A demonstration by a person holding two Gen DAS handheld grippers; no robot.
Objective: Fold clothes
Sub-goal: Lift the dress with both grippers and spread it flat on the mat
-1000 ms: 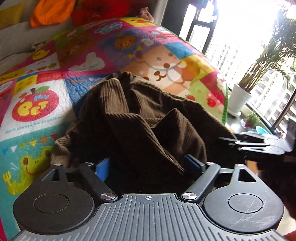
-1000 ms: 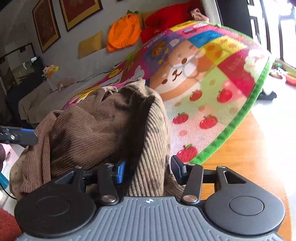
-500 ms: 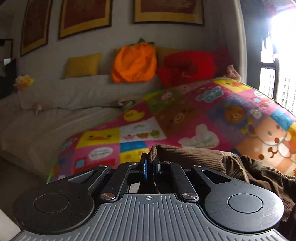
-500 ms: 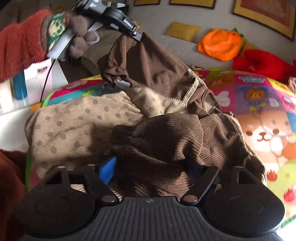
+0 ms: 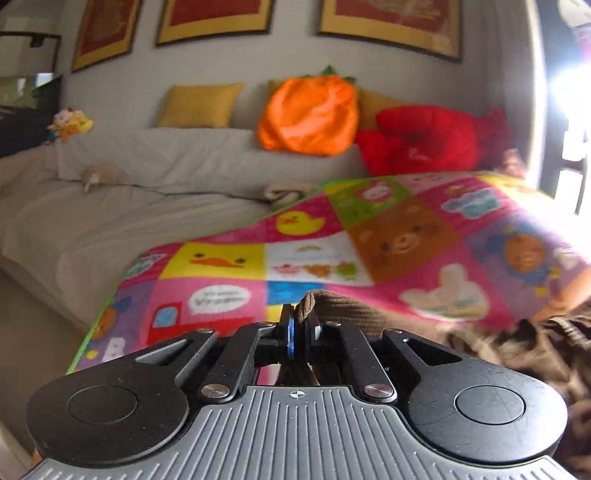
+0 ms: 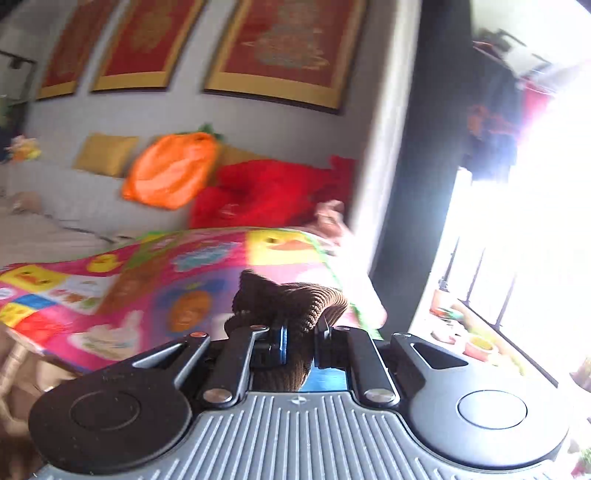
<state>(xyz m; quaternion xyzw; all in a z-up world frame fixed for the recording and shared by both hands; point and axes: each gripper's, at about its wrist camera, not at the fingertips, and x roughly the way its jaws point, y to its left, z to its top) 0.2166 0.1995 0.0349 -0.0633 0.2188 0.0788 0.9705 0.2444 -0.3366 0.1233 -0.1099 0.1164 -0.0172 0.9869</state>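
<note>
Corduroy garment (image 5: 343, 308), dark brown, ribbed — pinched at two spots & held up off the play mat (image 5: 369, 240). Left gripper (image 5: 299, 332): jaws nearly closed on a thin rolled edge of the cloth, which pokes out just past the tips; rest of the fabric trails off to the right side of that view & bunches, blurred, over the mat's near right part. Right gripper (image 6: 299, 339): jaws clamped on a thicker wad of the same brown corduroy (image 6: 295, 302), a lump sticking up above the tips, more hanging down between the fingers.

Relative to the mat: garment sits over its near edge, w/ both cams looking across it toward the far side. Mat is a bright patchwork — ducks, bear, rabbit squares, green border. Beyond the mat's far edge, a grey sofa (image 5: 147, 184); on it an orange pumpkin cushion (image 5: 308, 114), a red plush (image 5: 432, 142) beside that, and a yellow pillow (image 5: 199, 105) further left. Framed red-and-gold pictures (image 5: 388, 22) on the wall above. Right of the mat, a very bright window (image 6: 517, 221), blown out.

Progress, as a judgement: early. No fold visible anywhere; cloth is crumpled, not spread. Looks like the pick-up/shake-out stage — two grip pts taken, garment lifted. Left to do: find the true shape (can't tell which part each gripper has, or whether it's trousers or a top), lay it flat on the mat, smooth, then fold. Right-wrist view is motion-blurred, so details there are rough.
</note>
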